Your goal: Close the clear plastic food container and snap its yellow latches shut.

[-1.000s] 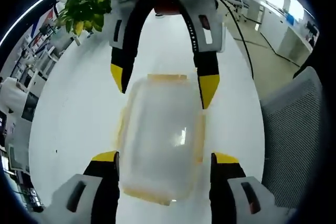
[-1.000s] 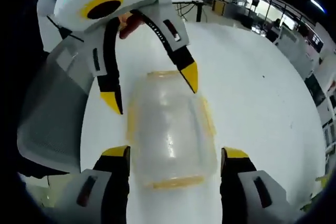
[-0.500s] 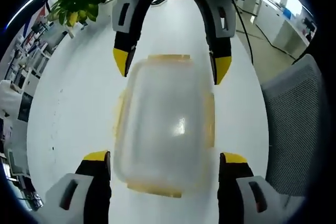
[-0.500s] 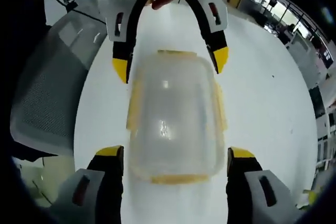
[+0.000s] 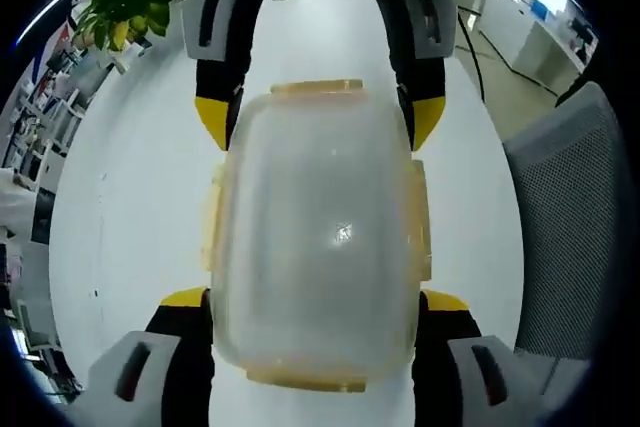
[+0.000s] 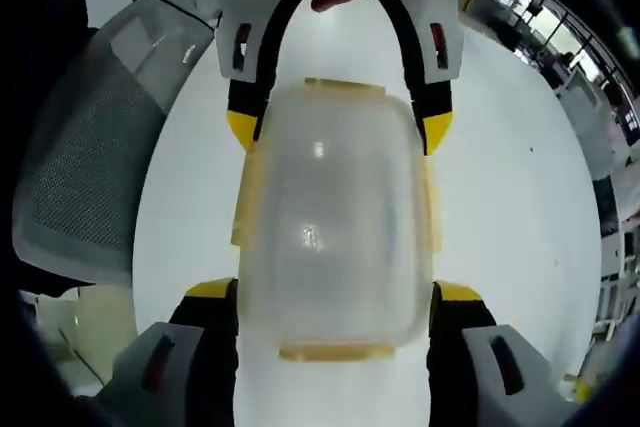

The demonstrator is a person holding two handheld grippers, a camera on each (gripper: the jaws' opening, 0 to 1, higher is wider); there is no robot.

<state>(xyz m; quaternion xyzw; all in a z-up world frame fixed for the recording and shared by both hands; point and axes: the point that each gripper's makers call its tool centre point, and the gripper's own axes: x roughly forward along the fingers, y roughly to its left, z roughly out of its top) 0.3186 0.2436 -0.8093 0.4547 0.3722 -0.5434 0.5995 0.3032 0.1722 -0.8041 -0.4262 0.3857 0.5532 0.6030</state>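
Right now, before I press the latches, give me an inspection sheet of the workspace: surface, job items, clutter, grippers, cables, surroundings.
Surface: white table, bare around the container.
Job's things: clear plastic food container with its lid on; yellow latches at both ends and both long sides appear flared outward, not snapped.
Clutter: nothing seen.
Grippers: left gripper and right gripper face each other, both open, jaws straddling opposite ends of the container; contact cannot be judged.
Cables: a black cable runs across the floor beyond the table edge.
Surroundings: grey mesh chair beside the table, potted plant at the far end, office desks behind.
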